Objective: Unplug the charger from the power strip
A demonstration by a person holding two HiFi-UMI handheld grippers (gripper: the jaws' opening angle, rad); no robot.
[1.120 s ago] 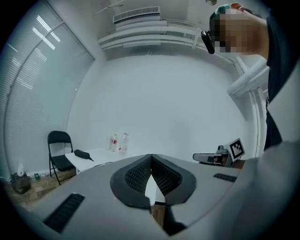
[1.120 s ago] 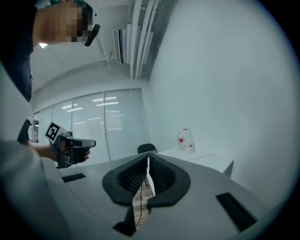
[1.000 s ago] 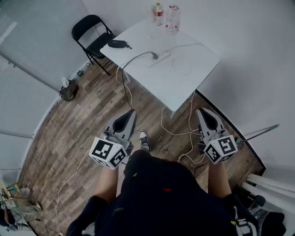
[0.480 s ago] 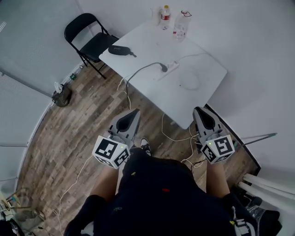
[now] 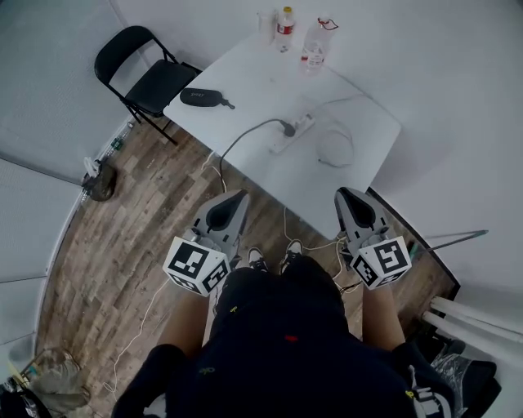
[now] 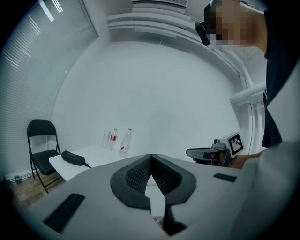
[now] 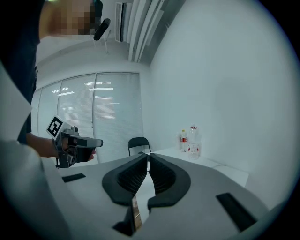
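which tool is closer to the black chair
Left. In the head view the left tool is below and right of the chair; the right tool is much farther right, on the person's other side.

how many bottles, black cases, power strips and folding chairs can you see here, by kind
clear plastic bottles: 2
black oblong case: 1
white power strip: 1
black folding chair: 1
total: 5
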